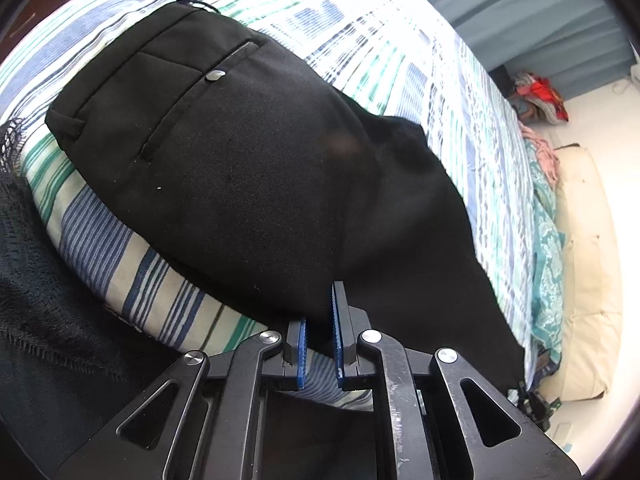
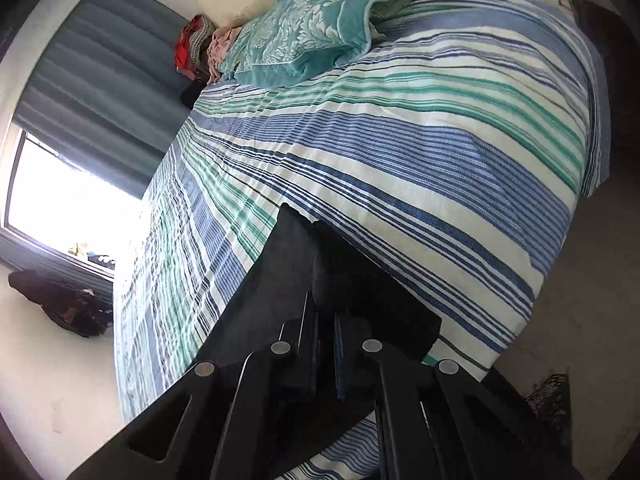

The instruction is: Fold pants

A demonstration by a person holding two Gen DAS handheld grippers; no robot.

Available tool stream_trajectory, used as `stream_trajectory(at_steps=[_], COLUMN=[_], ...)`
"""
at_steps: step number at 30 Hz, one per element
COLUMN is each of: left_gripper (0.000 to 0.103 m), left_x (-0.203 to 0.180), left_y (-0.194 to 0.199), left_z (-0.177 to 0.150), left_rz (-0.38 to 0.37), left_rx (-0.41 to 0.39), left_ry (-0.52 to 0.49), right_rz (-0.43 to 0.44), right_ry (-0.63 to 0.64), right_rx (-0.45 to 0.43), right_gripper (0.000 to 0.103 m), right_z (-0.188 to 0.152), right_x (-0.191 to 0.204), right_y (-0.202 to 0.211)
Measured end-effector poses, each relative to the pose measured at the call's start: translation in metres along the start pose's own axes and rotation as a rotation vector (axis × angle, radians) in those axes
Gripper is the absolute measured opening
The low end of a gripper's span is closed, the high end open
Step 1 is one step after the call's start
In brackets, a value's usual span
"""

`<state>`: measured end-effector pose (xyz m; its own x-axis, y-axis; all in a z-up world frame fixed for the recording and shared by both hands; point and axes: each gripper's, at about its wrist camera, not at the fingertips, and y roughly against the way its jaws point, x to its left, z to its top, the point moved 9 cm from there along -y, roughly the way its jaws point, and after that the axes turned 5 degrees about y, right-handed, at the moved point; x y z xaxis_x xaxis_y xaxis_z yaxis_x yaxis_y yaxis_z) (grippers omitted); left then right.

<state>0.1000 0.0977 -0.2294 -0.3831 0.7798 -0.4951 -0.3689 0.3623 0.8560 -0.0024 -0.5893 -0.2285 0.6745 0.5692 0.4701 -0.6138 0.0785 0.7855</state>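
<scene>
Lying on the striped bedspread (image 1: 132,280), the black pants (image 1: 248,168) run waistband-far to legs-near. Left gripper (image 1: 320,340) clamps their near edge; right gripper (image 2: 326,354) pinches a leg end.

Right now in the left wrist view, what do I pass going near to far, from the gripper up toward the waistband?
left hand-held gripper → black pants edge between its fingers → pocket button → waistband belt loop → striped bedspread.
</scene>
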Motion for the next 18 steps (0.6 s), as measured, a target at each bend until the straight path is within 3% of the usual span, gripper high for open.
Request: stream_trajectory(at_steps=[3,11,12,14,16,18], left_gripper=[0.009,0.017,0.02,0.049,0.056,0.056], left_x=[0.013,0.011,0.01,0.015,0.024,0.021], left_y=[-0.015,-0.028,-0.024,-0.011,0.011,0.035], left_z=[-0.008,-0.002,-0.004,-0.012,-0.021,-0.027], left_rz=[0.026,0.085,0.082,0.152,0.234,0.256], left_rx=[0.043,0.053,0.065,0.098,0.089,0.047], left_ry=[0.03,0.001,0.0,-0.014,-0.039,-0.081], right_rz=[-0.077,-0.143,-0.148,-0.148,-0.194,-0.263], right_ry=[0.003,0.005,0.01,0.031,0.078,0.147], right_rx=[0.062,0.102,0.102,0.097,0.039,-0.065], right_gripper=[0.006,0.009,0.015,0.03,0.066,0.072], right_z=[-0.009,-0.016,-0.016,-0.014,-0.01,-0.003], right_x=[-0.018,-0.029,-0.028,-0.022,-0.018,-0.011], right_y=[-0.009,-0.014,-0.013,-0.006,0.015,0.043])
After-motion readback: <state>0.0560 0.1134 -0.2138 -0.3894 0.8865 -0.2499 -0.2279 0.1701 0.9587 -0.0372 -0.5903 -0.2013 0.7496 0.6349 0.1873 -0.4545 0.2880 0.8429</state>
